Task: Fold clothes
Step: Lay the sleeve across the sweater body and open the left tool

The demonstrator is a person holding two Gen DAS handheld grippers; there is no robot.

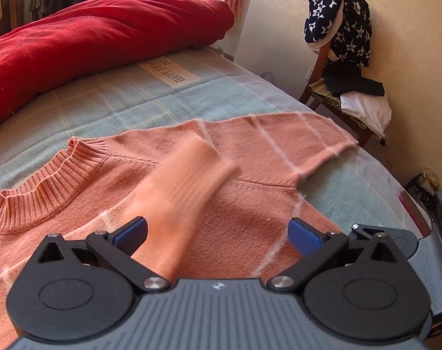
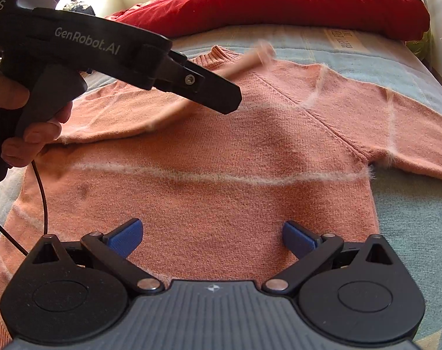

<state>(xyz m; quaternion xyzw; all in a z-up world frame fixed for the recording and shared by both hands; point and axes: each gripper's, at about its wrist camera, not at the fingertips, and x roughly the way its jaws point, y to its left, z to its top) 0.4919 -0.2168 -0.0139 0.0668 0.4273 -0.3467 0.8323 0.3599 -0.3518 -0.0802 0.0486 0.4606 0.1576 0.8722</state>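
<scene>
Left gripper [image 1: 218,233] and right gripper [image 2: 212,234] both wide, holding nothing. Blurred sleeve [image 1: 188,180] over sweater [image 2: 221,151]; may land crooked.

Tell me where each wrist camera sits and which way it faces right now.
Left wrist: on the left hand-held gripper, jaws open, low over the pink sweater; faces its collar, a blurred sleeve, the red blanket and a chair.
Right wrist: on the right hand-held gripper, jaws open, above the sweater's body; faces up the bed. Shows the left gripper's body and the person's hand.
Shared: sweater, sleeve, red blanket, bed.
</scene>
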